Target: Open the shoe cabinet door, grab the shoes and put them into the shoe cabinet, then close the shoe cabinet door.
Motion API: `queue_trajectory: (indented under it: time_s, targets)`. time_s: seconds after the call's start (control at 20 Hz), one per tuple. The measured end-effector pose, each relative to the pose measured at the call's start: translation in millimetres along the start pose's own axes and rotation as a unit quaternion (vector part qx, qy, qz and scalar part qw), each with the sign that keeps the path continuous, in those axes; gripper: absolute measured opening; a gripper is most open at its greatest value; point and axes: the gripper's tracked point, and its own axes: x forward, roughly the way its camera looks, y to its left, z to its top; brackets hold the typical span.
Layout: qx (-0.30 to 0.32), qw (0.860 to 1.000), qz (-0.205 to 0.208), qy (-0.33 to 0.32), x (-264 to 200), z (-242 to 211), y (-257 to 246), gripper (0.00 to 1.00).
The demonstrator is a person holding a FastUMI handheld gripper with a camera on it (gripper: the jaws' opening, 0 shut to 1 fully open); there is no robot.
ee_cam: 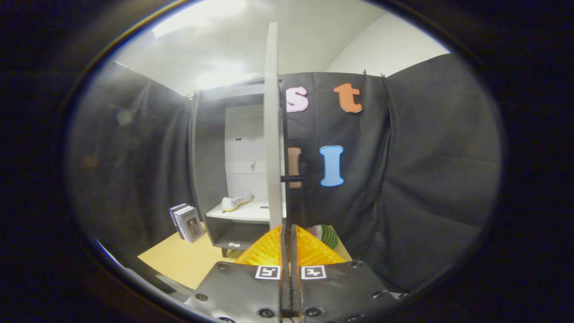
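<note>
Jaws (pixel 287 242) look clamped on the bottom edge of the cabinet door (pixel 271 125), orange fingers (pixel 267 249) either side of the panel, though the contact itself is hard to make out edge-on. The door stands open, edge toward the camera. One white shoe (pixel 236 202) already sits on the shelf (pixel 244 214) inside the shoe cabinet (pixel 210 148). Door panel: stiff, thin, light, probably slick; grip near the free edge, swing along the hinge arc. Books (pixel 186 222) stand left on the table (pixel 179 260).
</note>
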Motion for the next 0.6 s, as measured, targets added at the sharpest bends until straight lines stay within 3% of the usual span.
queue_trajectory:
  time_s: [0.25, 0.4, 0.6]
  targets:
    - [0.012, 0.999, 0.034, 0.032, -4, -42, 82, 0.29]
    - [0.021, 0.995, 0.057, 0.081, 11, -93, 138, 0.44]
    - [0.030, 0.992, 0.046, 0.112, 39, -168, 190, 0.44]
